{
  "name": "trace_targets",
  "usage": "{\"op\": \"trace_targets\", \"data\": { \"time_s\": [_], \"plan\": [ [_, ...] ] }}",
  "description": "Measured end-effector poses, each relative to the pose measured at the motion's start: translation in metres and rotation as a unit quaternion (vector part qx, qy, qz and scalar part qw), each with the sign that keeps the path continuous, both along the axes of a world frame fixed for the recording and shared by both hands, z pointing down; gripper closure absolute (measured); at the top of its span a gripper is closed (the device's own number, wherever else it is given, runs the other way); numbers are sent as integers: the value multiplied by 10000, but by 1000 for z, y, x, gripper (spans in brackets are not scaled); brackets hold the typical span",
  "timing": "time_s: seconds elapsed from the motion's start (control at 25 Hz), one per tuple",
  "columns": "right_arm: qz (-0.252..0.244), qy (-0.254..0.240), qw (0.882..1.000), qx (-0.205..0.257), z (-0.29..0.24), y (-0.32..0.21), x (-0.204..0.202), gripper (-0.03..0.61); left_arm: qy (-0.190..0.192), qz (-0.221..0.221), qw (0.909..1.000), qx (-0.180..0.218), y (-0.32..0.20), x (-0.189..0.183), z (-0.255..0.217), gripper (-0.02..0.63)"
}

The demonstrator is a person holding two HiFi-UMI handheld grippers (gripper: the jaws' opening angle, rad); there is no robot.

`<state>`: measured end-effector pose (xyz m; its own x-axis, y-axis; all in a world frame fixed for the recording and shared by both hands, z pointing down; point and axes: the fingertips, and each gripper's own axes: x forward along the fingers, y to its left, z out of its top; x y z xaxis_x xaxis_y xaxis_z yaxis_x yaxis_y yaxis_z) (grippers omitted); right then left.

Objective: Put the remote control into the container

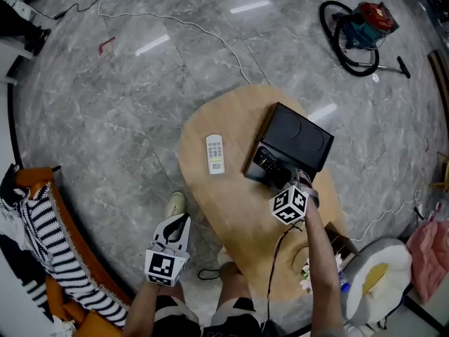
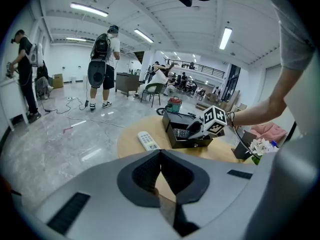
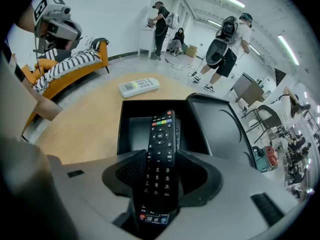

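A black remote control [image 3: 161, 149] sits lengthwise between the jaws of my right gripper [image 3: 161, 176], which is shut on it. Its far end hangs over the open black box [image 3: 129, 130], whose lid [image 3: 220, 126] lies back to the right. In the head view my right gripper [image 1: 284, 181] is at the near edge of the box [image 1: 252, 168]. A white remote [image 1: 215, 154] lies on the wooden table [image 1: 231, 209] to the left of the box. My left gripper [image 1: 179, 222] is shut and empty, off the table's left edge above the floor.
The round table holds a small dark holder and flowers [image 1: 307, 265] near its front right. An orange sofa with a striped blanket [image 1: 42, 237] stands to the left. A vacuum cleaner [image 1: 361, 27] and cables lie on the floor beyond. People [image 2: 102, 66] stand in the background.
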<state>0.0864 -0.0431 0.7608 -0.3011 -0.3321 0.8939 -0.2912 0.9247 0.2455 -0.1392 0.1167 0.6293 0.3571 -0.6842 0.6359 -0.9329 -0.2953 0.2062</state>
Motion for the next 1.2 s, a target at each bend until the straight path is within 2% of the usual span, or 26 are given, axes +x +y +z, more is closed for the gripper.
{"op": "trace_targets", "data": {
  "time_s": [0.4,0.76,1.0,1.2],
  "plan": [
    [131,-27,9999,-39,-5,-4,3,381,60,-7,10000,2,1,-1,2,606],
    [240,-111,9996,-38,-22,-2,0,381,31,74,10000,59,-4,-2,-15,606],
    [596,-353,9975,107,-51,-11,-4,382,-27,171,9996,227,-16,-7,-35,606],
    [943,-752,9925,174,-87,-11,-5,382,-52,298,9986,439,-29,-5,-56,606]
  ]
}}
